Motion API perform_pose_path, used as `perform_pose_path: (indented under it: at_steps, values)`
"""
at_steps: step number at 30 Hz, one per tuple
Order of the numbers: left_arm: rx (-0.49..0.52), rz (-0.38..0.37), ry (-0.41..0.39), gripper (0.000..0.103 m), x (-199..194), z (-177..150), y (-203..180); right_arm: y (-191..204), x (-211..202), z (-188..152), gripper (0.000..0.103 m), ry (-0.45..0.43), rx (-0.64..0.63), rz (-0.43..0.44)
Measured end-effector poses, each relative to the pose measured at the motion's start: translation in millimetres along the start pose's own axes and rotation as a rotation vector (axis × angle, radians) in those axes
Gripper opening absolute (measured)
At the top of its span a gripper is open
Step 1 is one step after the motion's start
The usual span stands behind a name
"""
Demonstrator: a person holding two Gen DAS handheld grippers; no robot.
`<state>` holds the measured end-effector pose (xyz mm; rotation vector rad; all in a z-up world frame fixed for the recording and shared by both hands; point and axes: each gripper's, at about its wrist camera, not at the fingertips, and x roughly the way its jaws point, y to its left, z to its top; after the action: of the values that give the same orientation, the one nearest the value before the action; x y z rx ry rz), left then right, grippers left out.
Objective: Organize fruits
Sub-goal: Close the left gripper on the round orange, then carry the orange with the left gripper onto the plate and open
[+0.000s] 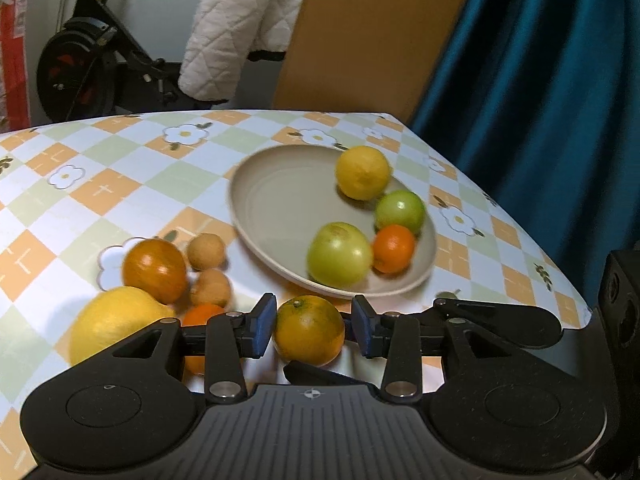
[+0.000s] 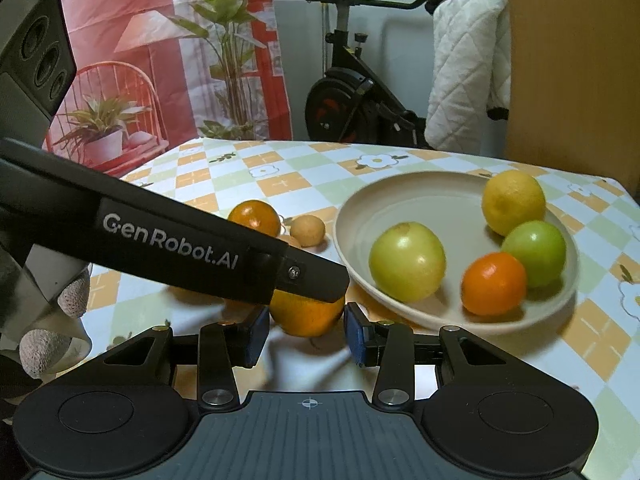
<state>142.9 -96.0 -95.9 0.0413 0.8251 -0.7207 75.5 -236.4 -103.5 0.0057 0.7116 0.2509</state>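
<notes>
A small orange [image 1: 308, 330] sits between the blue pads of my left gripper [image 1: 314, 330]. The left pad is against it, the right pad stands a little off, so this gripper is open. In the right wrist view the same orange [image 2: 304, 320] lies between the pads of my right gripper [image 2: 307, 332], which look pressed on both its sides. The left gripper's finger [image 2: 180, 248] crosses over the orange's top. A beige plate [image 1: 272, 208] holds a lemon [image 1: 362, 172], two green apples [image 1: 340, 254] and a small orange fruit [image 1: 394, 248].
On the checked tablecloth, left of the plate, lie a lemon [image 1: 116, 322], a dark orange fruit [image 1: 154, 270], two tan round fruits [image 1: 206, 251] and another orange [image 1: 198, 316]. The table edge [image 1: 560, 272] runs close on the right, by a blue curtain [image 1: 540, 100]. A gloved hand [image 2: 60, 320] holds the left gripper.
</notes>
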Motion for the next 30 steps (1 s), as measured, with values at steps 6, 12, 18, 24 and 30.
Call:
perform_pose_path:
  at_steps: [6,12,18,24,30]
  values:
    - [-0.006,-0.009,0.013,0.042,2.5,-2.7,-1.0,-7.0,-7.3,-3.4,0.038,0.001,0.025,-0.002]
    - [-0.048,0.001,0.016,0.042,3.2,-3.1,6.1,-8.5,-5.2,-3.4,0.037,-0.002,0.024,0.0]
    - [-0.029,-0.027,0.018,0.041,3.3,-5.1,-0.3,-10.6,-3.3,-5.1,0.039,-0.007,0.04,-0.016]
    - [-0.017,-0.016,0.014,0.038,1.9,-6.6,-3.6,-13.0,-1.7,-5.5,0.039,-0.007,0.051,-0.02]
    - [0.002,-0.009,-0.009,0.038,-6.8,-4.2,-10.2,-11.5,-8.6,-4.8,0.039,-0.033,0.046,-0.024]
